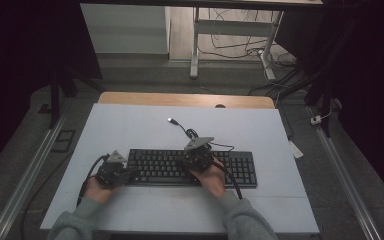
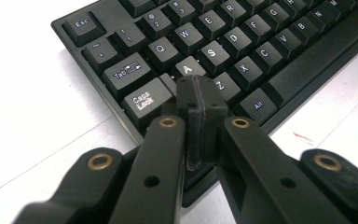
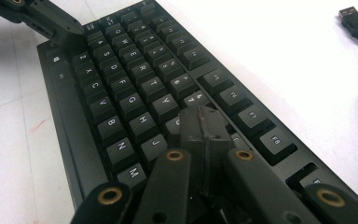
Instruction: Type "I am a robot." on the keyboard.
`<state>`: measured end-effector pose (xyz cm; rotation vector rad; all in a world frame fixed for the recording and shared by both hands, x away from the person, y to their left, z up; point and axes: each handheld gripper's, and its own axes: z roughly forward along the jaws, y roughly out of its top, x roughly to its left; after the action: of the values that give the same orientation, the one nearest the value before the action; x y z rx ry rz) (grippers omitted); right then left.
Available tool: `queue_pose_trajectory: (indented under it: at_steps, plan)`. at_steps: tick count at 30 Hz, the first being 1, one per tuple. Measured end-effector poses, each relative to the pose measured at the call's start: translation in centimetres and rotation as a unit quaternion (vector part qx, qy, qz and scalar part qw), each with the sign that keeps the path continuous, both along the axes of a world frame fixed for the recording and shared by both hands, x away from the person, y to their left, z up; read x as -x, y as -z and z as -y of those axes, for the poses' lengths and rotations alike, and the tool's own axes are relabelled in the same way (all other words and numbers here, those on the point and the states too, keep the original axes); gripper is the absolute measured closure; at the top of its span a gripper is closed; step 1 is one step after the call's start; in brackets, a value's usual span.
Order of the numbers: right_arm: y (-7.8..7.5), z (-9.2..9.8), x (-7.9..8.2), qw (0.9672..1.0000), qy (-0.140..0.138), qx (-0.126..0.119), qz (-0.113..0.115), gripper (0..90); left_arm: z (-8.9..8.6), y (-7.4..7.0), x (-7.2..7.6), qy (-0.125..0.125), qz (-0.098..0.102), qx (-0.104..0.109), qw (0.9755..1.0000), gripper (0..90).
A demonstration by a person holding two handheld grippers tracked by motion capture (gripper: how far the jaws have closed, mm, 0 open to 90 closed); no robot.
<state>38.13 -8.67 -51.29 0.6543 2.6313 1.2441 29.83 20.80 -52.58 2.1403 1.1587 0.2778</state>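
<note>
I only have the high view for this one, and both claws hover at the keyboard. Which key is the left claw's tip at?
Observer: The left claw has its tip just below the A key of the keyboard, between Caps Lock and Z. I cannot tell whether it touches.
Reviewer: And the right one?
Observer: The right claw has its tip right beside the J key, covering that key's neighbour.
</note>
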Motion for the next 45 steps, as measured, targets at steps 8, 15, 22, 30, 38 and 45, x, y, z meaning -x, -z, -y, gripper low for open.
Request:
queue_pose_trajectory:
  at_steps: [8, 15, 22, 30, 38, 45]
  plan:
    - [0.7, -0.5, 0.0, 0.9997, 0.003, 0.024, 0.006, 90.0, 0.0, 0.0, 0.0, -0.001, 0.000, 0.000, 1.0000, 88.7]
    - [-0.1, -0.1, 0.2, 0.9998, 0.001, 0.002, 0.019, 90.0, 0.0, -0.1, 0.1, -0.004, 0.002, 0.000, 1.0000, 88.7]
    - [-1.0, 1.0, 0.3, 0.9996, 0.008, -0.017, 0.018, 90.0, -0.3, -0.5, 0.3, -0.011, 0.014, 0.010, 0.9998, 88.6]
    - [-1.4, 2.1, 0.4, 0.9995, 0.007, -0.026, 0.017, 90.0, -0.7, -1.1, 0.6, -0.020, 0.032, 0.024, 0.9990, 88.5]
    - [-1.6, 3.0, 0.6, 0.9993, 0.013, -0.034, 0.010, 64.3, -0.7, -1.2, 0.7, -0.020, 0.042, 0.034, 0.9983, 74.1]
    - [-2.1, 4.1, 1.0, 0.9987, 0.017, -0.048, 0.005, 48.6, -0.9, -1.4, 0.8, -0.032, 0.050, 0.047, 0.9971, 48.2]
